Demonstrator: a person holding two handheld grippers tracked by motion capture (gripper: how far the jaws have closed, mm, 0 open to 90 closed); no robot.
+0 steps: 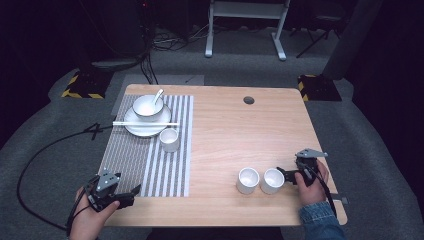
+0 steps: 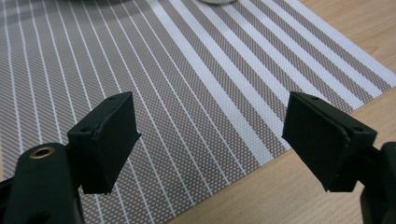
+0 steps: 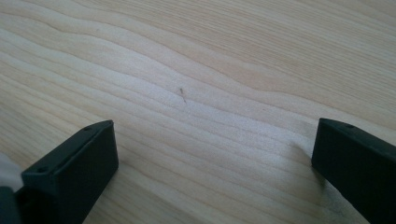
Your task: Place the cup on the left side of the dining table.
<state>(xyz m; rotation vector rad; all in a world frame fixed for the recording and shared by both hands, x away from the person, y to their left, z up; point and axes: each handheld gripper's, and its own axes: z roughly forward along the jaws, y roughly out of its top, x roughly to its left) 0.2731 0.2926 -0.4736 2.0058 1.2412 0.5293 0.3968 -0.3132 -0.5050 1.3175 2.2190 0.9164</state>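
Right hand-held gripper (image 1: 287,176) sits at the near right of the tabletop (image 1: 235,130), jaws wide apart and empty per right gripper view; tips just beside the right cup (image 1: 272,180), contact not confirmable. That cup stands upright near the front edge, touching or almost touching a second cup (image 1: 248,180) to its left. Both are small, white, glazed, handleless, open-topped; insides look empty. Judgement: light, rigid, ceramic-type, so fragile and slippery on the glaze; will skid or tip if nudged from one side. Best hold is across the wall w/ one jaw inside the rim and one outside, or around the body below the rim if the opening allows; moderate squeeze only. Neighbour cup close enough to be knocked during approach. Left hand-held gripper (image 1: 131,192) rests at the near left corner over the edge of the striped mat (image 2: 187,93), jaws wide, nothing between them. On the mat's far end: a third cup (image 1: 169,139), plate (image 1: 145,128) w/ bowl (image 1: 147,107), spoon (image 1: 158,95), chopsticks (image 1: 145,123)
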